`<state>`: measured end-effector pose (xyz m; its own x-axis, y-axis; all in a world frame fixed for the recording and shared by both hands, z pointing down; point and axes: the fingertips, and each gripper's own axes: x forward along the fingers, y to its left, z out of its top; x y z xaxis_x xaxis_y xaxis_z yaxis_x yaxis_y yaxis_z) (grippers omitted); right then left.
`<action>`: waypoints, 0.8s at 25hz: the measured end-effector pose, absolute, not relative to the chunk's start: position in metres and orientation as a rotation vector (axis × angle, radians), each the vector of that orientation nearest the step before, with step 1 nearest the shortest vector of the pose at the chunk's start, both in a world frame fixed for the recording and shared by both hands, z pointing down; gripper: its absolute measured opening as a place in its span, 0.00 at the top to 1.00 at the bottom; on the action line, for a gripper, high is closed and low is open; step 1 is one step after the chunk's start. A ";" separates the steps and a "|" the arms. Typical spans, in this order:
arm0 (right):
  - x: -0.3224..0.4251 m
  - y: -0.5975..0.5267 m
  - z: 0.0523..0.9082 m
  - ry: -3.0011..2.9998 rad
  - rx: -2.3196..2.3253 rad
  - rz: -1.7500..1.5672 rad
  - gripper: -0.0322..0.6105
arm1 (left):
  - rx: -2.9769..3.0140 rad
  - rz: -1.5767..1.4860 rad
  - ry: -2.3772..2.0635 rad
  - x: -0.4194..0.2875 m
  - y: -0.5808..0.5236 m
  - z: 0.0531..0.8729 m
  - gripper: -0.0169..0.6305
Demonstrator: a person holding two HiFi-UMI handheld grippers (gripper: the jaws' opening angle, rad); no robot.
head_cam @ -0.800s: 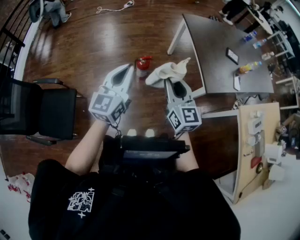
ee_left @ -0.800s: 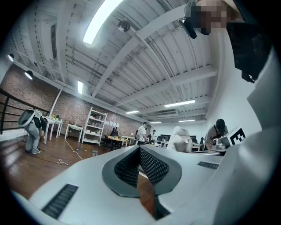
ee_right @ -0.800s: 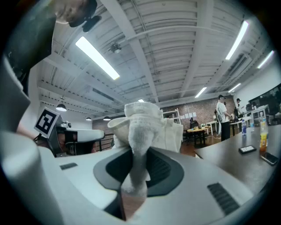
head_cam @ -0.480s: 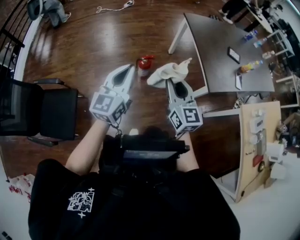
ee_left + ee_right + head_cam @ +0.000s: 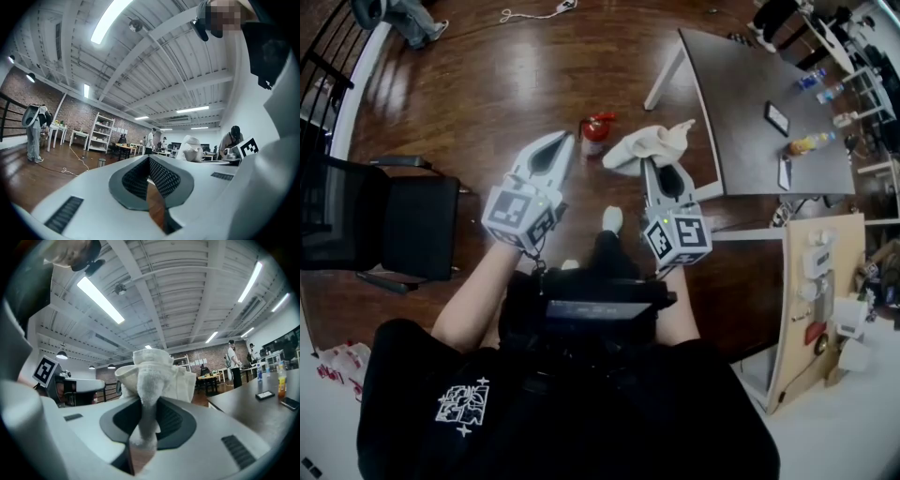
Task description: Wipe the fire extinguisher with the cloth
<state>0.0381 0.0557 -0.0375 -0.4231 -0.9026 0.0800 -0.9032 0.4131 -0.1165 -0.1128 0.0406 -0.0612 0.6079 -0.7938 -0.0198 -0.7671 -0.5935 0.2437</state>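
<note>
The right gripper [image 5: 143, 405] is clamped on a bunched, nubbly white cloth [image 5: 157, 371]; the left gripper [image 5: 149, 158] has its ribbed jaws pressed together, empty. Only the head view shows the small red fire extinguisher [image 5: 594, 132], on the glossy wooden floor [image 5: 487, 84] just beyond the left gripper's tip, beside the cloth.

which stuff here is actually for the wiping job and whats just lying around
For the job: fire extinguisher; cloth, clamped in the right gripper.
Lying about: chair; table; phone; bottle; cable.
</note>
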 end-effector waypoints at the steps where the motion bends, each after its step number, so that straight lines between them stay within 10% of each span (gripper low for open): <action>1: 0.040 0.051 -0.035 -2.637 1.682 0.227 0.80 | 2.618 -0.185 -1.297 -0.112 0.036 -0.059 0.97; 20: 0.074 -0.117 0.052 -2.685 1.479 0.261 0.80 | 2.537 -0.122 -1.349 -0.070 -0.111 0.027 0.97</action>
